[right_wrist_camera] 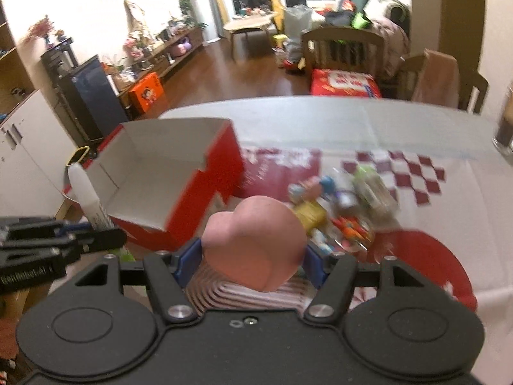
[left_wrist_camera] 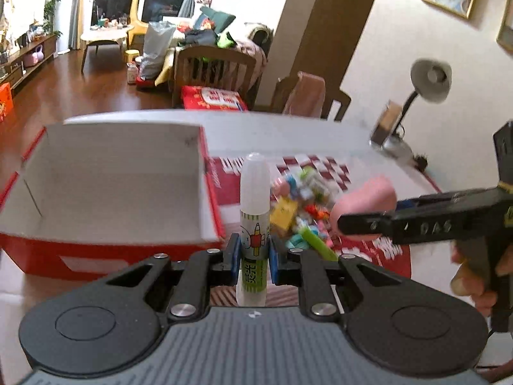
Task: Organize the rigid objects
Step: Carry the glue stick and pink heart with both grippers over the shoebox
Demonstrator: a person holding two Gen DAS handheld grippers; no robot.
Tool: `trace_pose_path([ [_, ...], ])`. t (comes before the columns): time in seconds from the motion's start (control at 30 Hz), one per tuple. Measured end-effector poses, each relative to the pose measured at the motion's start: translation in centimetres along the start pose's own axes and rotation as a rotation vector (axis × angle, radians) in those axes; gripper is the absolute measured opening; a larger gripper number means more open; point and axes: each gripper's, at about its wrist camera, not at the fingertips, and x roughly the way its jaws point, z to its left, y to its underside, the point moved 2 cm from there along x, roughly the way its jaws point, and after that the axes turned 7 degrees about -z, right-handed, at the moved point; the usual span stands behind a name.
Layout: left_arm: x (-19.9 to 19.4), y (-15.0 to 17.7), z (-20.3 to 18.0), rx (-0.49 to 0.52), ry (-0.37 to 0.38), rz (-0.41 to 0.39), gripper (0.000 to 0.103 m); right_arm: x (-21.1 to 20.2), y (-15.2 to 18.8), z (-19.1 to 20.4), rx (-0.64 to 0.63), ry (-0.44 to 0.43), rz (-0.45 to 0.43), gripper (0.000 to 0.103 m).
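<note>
My left claw (left_wrist_camera: 253, 258) is clamped on a glue stick (left_wrist_camera: 254, 221), upright between the blue pads: translucent cap, white-green label with a cartoon pencil and green characters I can't read for sure. My right claw (right_wrist_camera: 253, 261) is clamped on a pink peach-shaped toy (right_wrist_camera: 256, 243), matte, with a crease down the middle. Both are held above the table (right_wrist_camera: 320, 118). Red box (left_wrist_camera: 105, 189) to the left, white inside, open, nothing in it. Right of the box, a blurred pile of small colourful toys (left_wrist_camera: 301, 211) on the red-white checked cloth (right_wrist_camera: 413, 173).
</note>
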Motion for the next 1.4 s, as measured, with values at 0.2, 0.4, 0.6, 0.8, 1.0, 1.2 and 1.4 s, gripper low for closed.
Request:
trace_pose_path([
  [0.2,-1.1,-3.6,5.1,-0.001,-0.063,-0.041,0.017,3.5,-2.5,5.2,-0.091,-0.025,-0.008,0.065],
  [0.4,0.7,-6.2,10.8,0.004,-0.136,-0.001,0.017,8.1,-3.9,9.6,-0.201,-0.016,0.002,0.065],
  [0.6,3.8,-7.2,14.7,0.083,-0.204,0.059,0.017,13.8,-4.4,12.0,-0.260,0.028,0.061,0.065],
  [0.8,8.0,-6.0,16.1,0.218,-0.210,0.177,0.017,17.9,-3.8,13.5,-0.300,0.030,0.152,0.065],
  [1.0,11.4,-4.8,17.4,0.220,-0.189,0.266,0.017,21.0,-3.1,14.1,-0.306,0.010,0.255,0.065],
  [1.2,14.2,-4.7,18.8,0.198,-0.169,0.328,0.017,22.5,-2.7,15.4,-0.340,0.005,0.344,0.065],
  [1.4,15.9,-4.1,19.6,0.167,-0.169,0.376,0.017,23.8,-2.3,15.8,-0.330,0.021,0.411,0.065],
])
